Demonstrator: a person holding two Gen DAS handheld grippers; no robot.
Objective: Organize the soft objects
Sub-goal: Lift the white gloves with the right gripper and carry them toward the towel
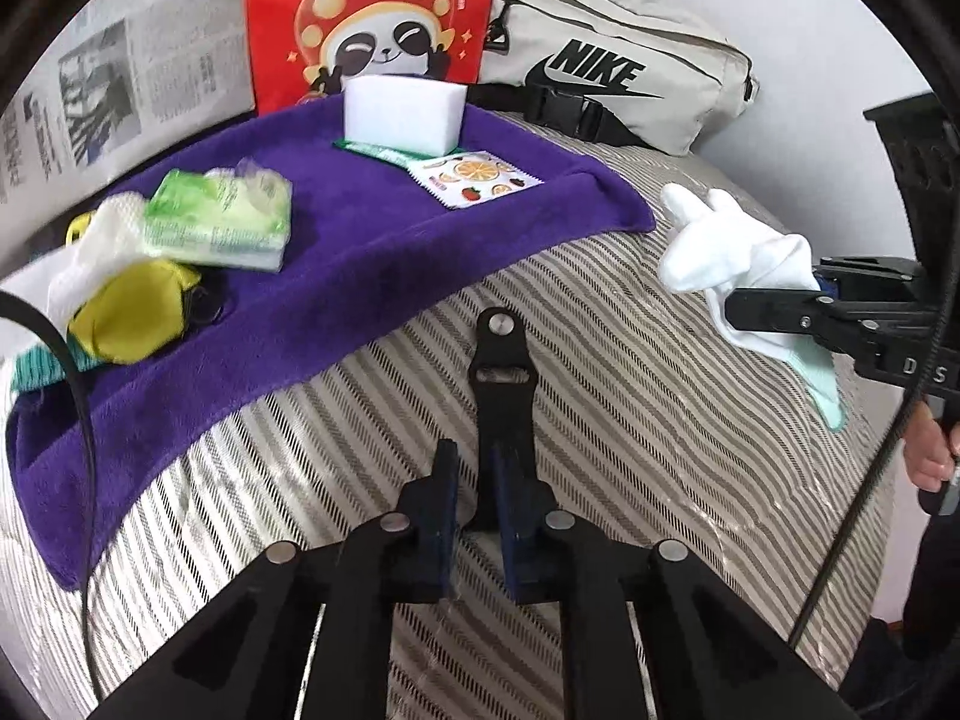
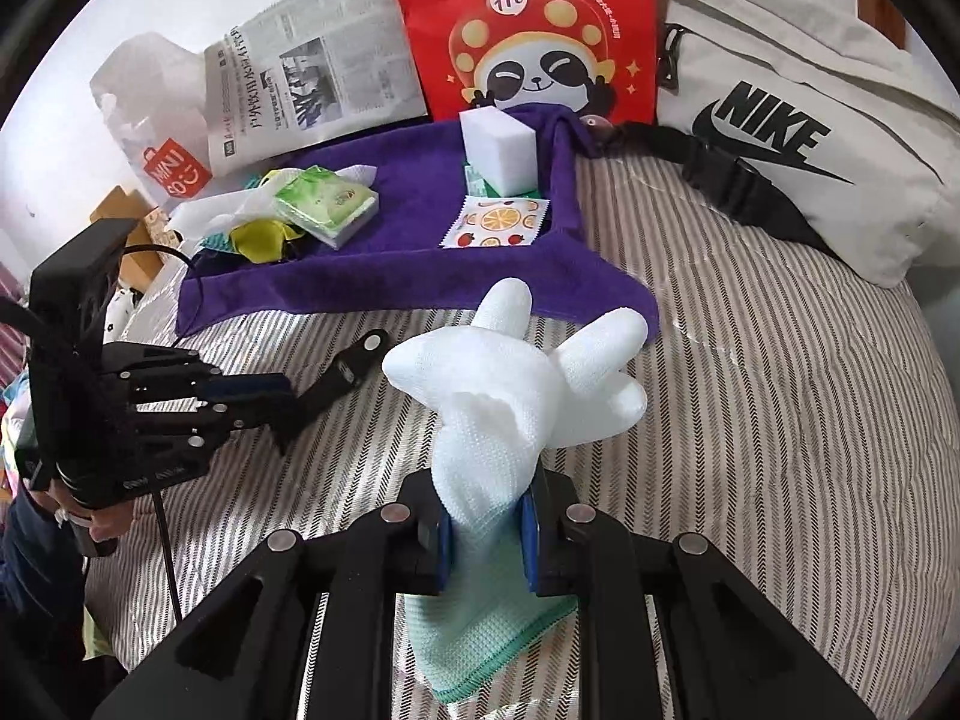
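My right gripper (image 2: 486,528) is shut on the wrist of a white glove (image 2: 528,372) with a mint-green cuff, whose fingers stick up over the striped bedcover. In the left wrist view the glove (image 1: 720,240) hangs at the right. My left gripper (image 1: 474,462) has its blue pads nearly together on the near end of a black strap clip (image 1: 498,360) with a metal stud, which lies on the cover. A purple towel (image 1: 360,276) beyond carries a white sponge block (image 1: 402,114), a green tissue pack (image 1: 222,222), a fruit-print sachet (image 1: 474,177) and a yellow cloth (image 1: 132,318).
A red panda-print bag (image 1: 372,18) and a pale Nike bag (image 1: 612,66) stand behind the towel. Newspaper (image 1: 120,90) lines the far left. A black cable (image 1: 84,420) crosses the towel's left end. A person's hand (image 1: 927,456) holds the right gripper's handle.
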